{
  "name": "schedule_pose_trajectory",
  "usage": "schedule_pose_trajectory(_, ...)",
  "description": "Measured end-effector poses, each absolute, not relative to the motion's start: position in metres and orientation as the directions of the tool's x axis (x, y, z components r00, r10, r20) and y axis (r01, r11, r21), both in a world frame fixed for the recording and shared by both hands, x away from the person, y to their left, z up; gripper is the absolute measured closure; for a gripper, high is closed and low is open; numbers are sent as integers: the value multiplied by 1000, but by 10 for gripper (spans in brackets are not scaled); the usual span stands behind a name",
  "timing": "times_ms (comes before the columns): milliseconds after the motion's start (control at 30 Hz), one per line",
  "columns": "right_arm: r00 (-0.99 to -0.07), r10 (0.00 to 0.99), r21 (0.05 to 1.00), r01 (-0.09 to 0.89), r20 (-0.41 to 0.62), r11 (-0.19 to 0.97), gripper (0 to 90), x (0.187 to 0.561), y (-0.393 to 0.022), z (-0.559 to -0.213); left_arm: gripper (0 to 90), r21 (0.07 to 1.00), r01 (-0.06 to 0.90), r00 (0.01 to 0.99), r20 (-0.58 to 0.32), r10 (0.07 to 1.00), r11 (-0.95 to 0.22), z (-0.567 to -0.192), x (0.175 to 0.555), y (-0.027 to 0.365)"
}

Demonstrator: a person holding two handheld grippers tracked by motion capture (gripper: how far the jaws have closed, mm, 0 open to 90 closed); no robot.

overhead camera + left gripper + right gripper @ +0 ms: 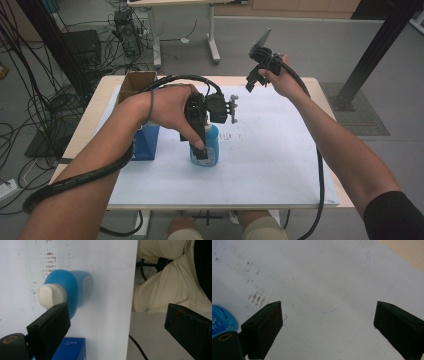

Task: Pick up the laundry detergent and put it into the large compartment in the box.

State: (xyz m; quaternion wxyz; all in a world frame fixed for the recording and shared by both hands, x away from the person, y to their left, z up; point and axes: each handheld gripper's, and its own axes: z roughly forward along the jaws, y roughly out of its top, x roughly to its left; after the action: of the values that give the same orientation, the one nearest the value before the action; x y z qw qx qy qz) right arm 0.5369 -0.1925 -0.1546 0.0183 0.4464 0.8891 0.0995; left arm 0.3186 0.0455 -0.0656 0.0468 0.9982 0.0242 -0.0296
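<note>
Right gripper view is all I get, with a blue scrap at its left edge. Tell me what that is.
Observer: A blue bottle with a white cap, upright on the sheet.
Operator: Give me the left gripper's place.
Observer: The left gripper hangs over the bottle, jaws open; the cap lies by one jaw, not between them.
Operator: Report anything beside the bottle.
Observer: A blue box stands to its left in the high view.
</note>
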Motion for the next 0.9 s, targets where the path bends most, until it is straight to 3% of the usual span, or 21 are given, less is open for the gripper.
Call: schedule_pose_trajectory(900,-602,797,197,788,52,583,87,533,-194,-151,69,89,62,997,-49,57,-994,-63,317,46)
